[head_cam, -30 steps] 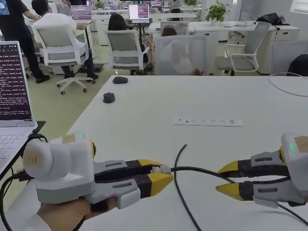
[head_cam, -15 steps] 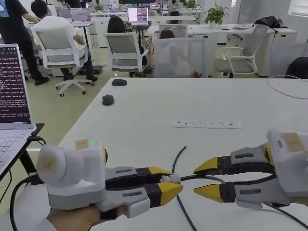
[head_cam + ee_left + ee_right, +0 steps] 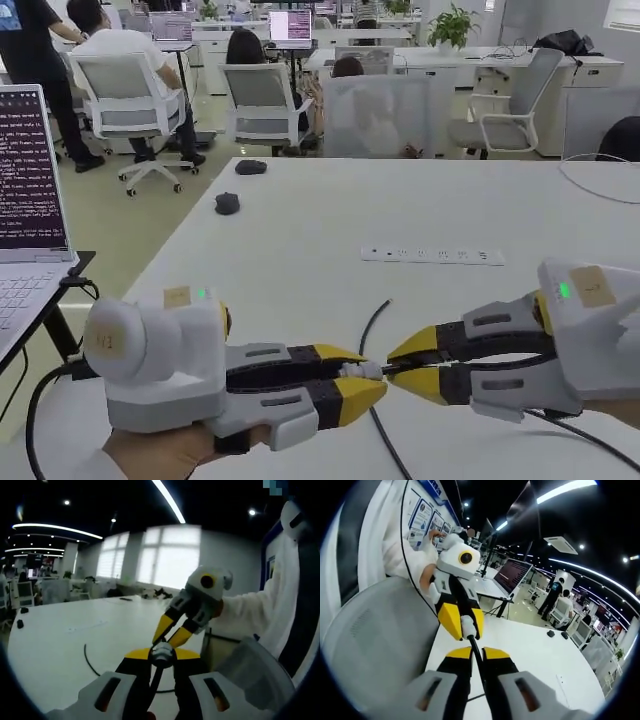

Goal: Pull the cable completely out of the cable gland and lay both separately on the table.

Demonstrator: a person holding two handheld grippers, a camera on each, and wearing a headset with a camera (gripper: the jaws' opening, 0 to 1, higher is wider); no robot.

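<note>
The left gripper [image 3: 368,374] pinches the cable gland [image 3: 162,654] above the table [image 3: 300,250]; the right gripper [image 3: 392,367] pinches the cable [image 3: 372,322] just beside it (slack lies on the table). The pull seems about to start: next, draw them straight apart.

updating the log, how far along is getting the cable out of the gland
Done: the left gripper is shut on the gland, and the right gripper looks shut on the cable right beside it, both above the table. In hand: the pull; the cable still enters the gland. Left: draw it fully out, then lay each down apart.
</note>
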